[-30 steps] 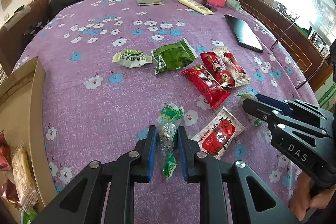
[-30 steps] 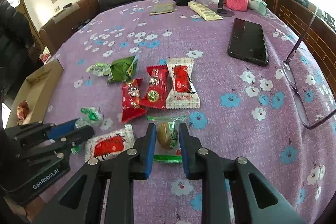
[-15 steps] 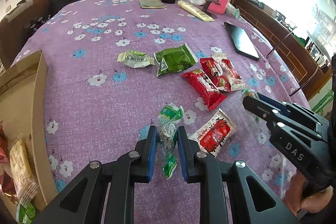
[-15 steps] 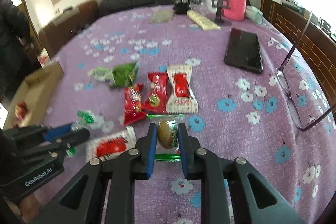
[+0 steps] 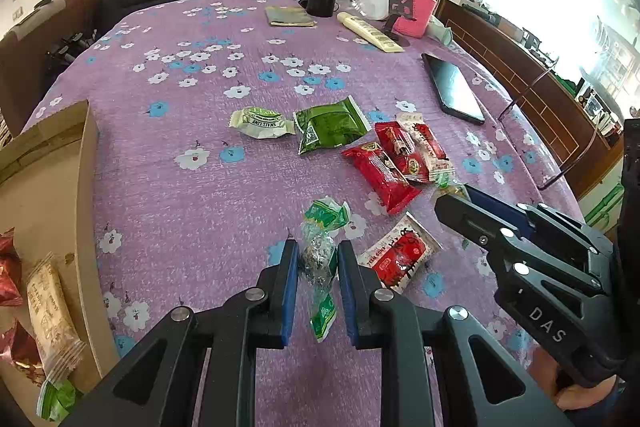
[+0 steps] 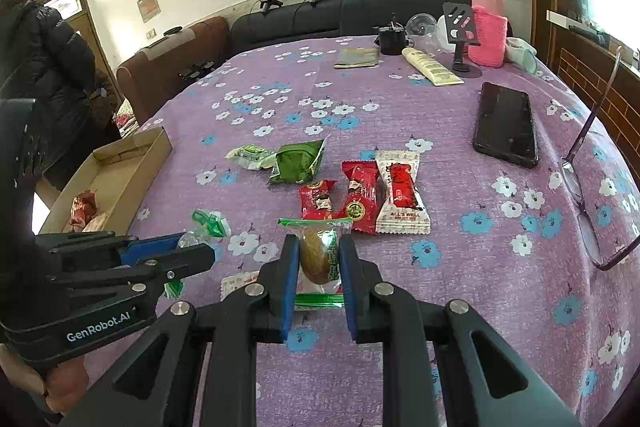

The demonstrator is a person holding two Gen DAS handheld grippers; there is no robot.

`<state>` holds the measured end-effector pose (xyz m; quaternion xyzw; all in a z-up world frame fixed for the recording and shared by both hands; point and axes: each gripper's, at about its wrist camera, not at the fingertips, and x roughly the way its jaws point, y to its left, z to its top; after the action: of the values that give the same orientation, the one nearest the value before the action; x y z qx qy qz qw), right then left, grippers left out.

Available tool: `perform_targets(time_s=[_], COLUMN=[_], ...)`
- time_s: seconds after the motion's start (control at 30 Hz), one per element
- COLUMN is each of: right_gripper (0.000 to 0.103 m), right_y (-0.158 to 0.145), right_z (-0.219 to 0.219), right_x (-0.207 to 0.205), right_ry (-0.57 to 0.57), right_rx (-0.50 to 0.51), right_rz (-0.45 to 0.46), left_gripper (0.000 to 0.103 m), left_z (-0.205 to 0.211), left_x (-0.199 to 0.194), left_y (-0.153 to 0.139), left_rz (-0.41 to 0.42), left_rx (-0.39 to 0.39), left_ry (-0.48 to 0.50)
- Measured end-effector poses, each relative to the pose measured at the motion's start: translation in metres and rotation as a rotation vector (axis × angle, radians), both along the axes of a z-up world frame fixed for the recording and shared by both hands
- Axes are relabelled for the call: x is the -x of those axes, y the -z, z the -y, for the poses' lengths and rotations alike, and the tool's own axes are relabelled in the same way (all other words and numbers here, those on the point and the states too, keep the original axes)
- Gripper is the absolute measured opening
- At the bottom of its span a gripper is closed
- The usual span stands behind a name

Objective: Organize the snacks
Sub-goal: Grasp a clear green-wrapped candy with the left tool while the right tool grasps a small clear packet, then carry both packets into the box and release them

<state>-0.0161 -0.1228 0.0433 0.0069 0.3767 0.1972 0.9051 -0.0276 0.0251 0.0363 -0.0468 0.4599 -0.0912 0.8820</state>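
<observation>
My left gripper (image 5: 318, 259) is shut on a clear green-ended candy packet (image 5: 320, 255) and holds it above the purple flowered cloth. My right gripper (image 6: 319, 255) is shut on a clear packet with a brown egg-like snack (image 6: 316, 257), lifted off the cloth. Loose snacks lie on the cloth: a pale green candy (image 5: 260, 122), a green packet (image 5: 330, 125), red packets (image 5: 384, 173) and a white-and-red packet (image 5: 400, 253). A cardboard box (image 5: 52, 187) with several snacks stands at the left.
A black phone (image 6: 505, 125), glasses (image 6: 580, 179), a pink bottle (image 6: 488, 27), a phone stand, a cream tube (image 6: 431, 67), a booklet and a black cup sit at the far and right side. A dark sofa lies behind. A person in black stands far left.
Both grippers have risen and pulled back a little with their packets still held. The snacks on the cloth have not moved.
</observation>
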Motion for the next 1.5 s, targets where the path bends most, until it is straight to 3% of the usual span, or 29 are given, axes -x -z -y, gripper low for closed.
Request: perform_targets(time_s=[0.9, 1.5], right_gripper=[0.019, 0.019], right_y=[-0.017, -0.029], right_z=[-0.044, -0.122], right_x=[0.024, 0.049], right_ry=[-0.129, -0.315], right_rx=[-0.027, 0.014], right_rz=[-0.058, -0.052], left_gripper=[0.019, 0.020], left_z=[-0.034, -0.114], left_x=[0.026, 0.057], left_y=[-0.026, -0.037], left_rz=[0.042, 0.088], left_rx=[0.092, 0.144], left_ry=[-0.018, -0.170])
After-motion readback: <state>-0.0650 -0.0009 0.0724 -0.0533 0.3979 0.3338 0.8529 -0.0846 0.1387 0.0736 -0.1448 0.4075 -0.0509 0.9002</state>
